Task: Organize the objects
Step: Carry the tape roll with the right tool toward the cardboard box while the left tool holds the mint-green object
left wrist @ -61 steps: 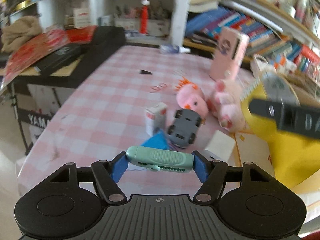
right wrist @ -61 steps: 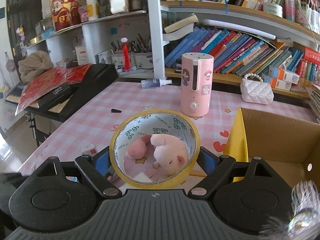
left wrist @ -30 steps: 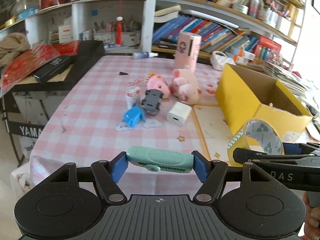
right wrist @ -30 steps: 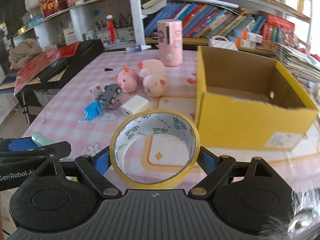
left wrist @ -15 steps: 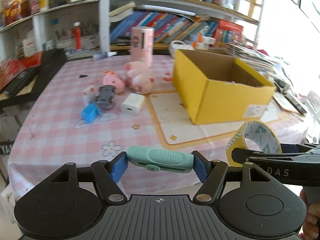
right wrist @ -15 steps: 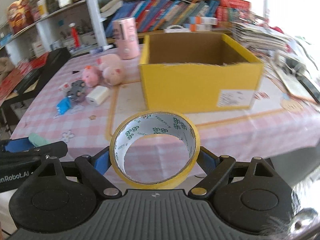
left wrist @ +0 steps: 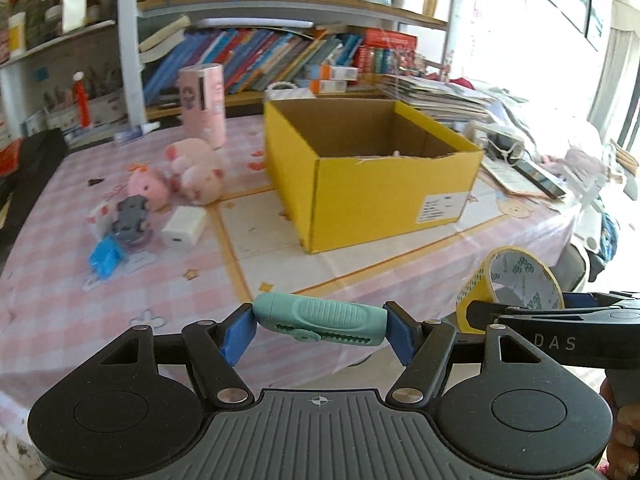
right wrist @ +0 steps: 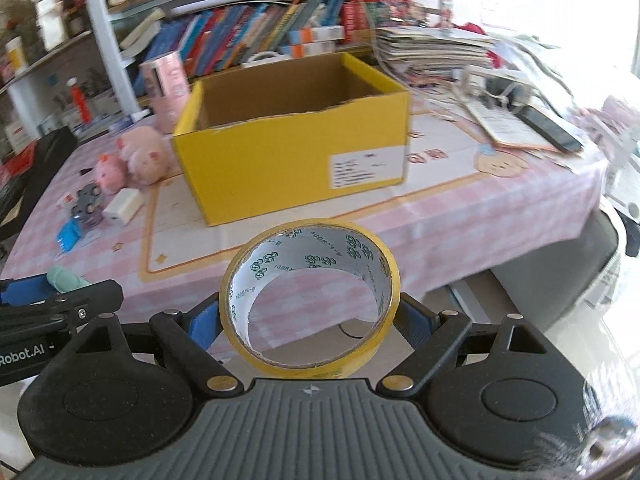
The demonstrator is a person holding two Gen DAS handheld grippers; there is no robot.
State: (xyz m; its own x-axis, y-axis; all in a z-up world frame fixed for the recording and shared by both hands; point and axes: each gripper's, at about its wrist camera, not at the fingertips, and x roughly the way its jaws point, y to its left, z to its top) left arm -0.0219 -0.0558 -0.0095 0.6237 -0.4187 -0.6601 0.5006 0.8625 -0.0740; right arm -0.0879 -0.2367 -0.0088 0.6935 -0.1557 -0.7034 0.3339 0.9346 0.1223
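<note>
Your left gripper (left wrist: 320, 326) has its jaws closed on a green cutter (left wrist: 322, 317), low in the middle of the left view. Your right gripper (right wrist: 309, 320) has its jaws closed on a yellow tape roll (right wrist: 310, 304), low in the middle of the right view. The yellow box (left wrist: 372, 184) sits open on the counter (left wrist: 60, 312), up in the middle. You can only see a tiny pink bit near its back wall. Two pink plush pigs (left wrist: 176, 178), a grey toy car (left wrist: 130, 216) and a white block (left wrist: 184, 230) lie left of the box.

Bookshelf of books (left wrist: 256, 56), checked pink tablecloth (left wrist: 52, 312), stacked magazines (right wrist: 432, 46), black phone (right wrist: 550, 128)
</note>
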